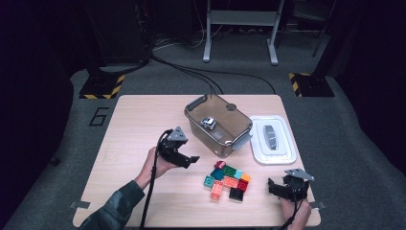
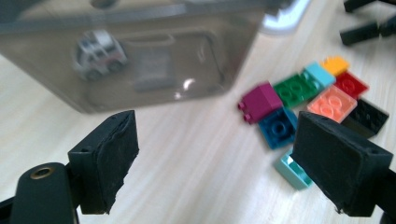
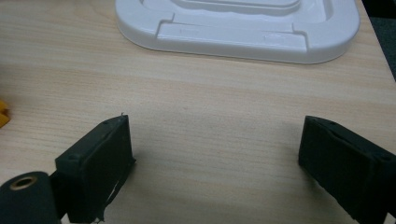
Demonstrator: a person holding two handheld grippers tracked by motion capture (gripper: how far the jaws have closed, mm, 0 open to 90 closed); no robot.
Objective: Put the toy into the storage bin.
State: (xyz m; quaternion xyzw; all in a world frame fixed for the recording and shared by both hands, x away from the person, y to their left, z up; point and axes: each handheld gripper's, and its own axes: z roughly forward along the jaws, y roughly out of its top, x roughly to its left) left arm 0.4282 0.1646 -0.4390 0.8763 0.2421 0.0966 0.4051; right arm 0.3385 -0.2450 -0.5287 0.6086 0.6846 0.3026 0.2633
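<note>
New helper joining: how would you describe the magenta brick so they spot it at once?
Start at the smoky clear bin mid-table. Just in front lies a cluster of bricks. The magenta brick is the cluster's piece nearest the bin, the only purple-red one.

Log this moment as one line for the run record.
left hand-held gripper: open, empty, beside bin | right hand-held gripper: open, empty, near lid | toy car: in bin | blocks: on table

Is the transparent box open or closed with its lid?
Open. The box has no lid on top; the white lid lies flat on the table beside it. A toy car sits inside.
</note>
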